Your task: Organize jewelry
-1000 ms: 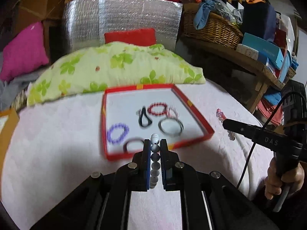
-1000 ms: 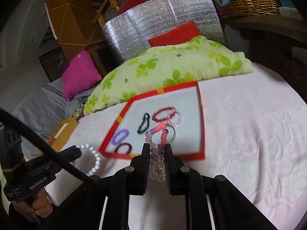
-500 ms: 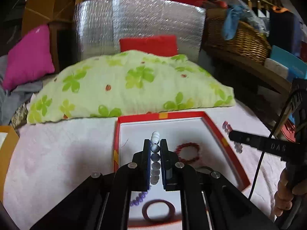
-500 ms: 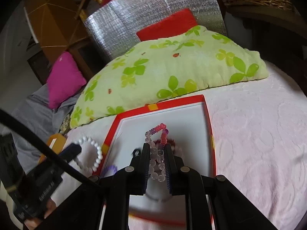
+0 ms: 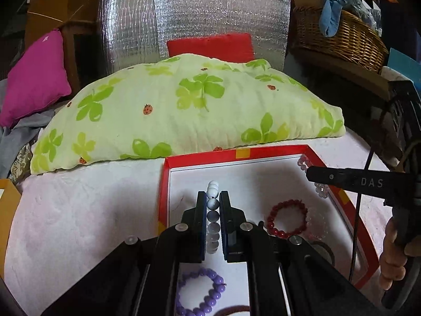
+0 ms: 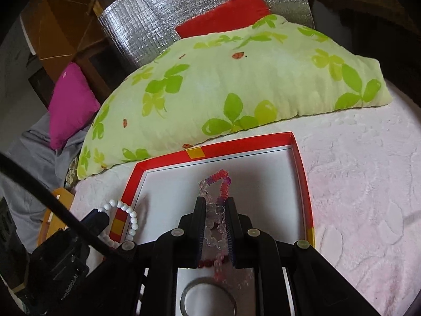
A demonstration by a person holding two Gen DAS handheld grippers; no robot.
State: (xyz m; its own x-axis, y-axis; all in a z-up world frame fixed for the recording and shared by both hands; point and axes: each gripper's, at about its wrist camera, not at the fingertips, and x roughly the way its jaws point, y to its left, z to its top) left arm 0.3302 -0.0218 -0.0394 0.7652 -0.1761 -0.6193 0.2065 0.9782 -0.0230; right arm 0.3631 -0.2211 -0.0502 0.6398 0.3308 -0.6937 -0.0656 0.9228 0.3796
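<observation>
Over the red tray (image 5: 342, 200), left claw (image 5: 212, 197) pinches white beads (image 5: 212, 192), right claw (image 6: 215, 205) pinches pink beads (image 6: 214, 184); neither released yet.

Soft, dim indoor light is falling from above and in front; colours are reading slightly washed. The silver foil panel (image 5: 194, 23) is catching the light and glaring in pale streaks. The white floor of the red tray (image 5: 265, 152) is reflecting brightly, with a faint shadow lying on it ahead of the fingers in both views. Fisheye bending is curving the pillow (image 5: 184, 110) and bed edge; black vignetting is closing off all corners. The near bottom edge is blurring, most in the right wrist view, where the metal ring (image 6: 208, 300) is smearing.
</observation>
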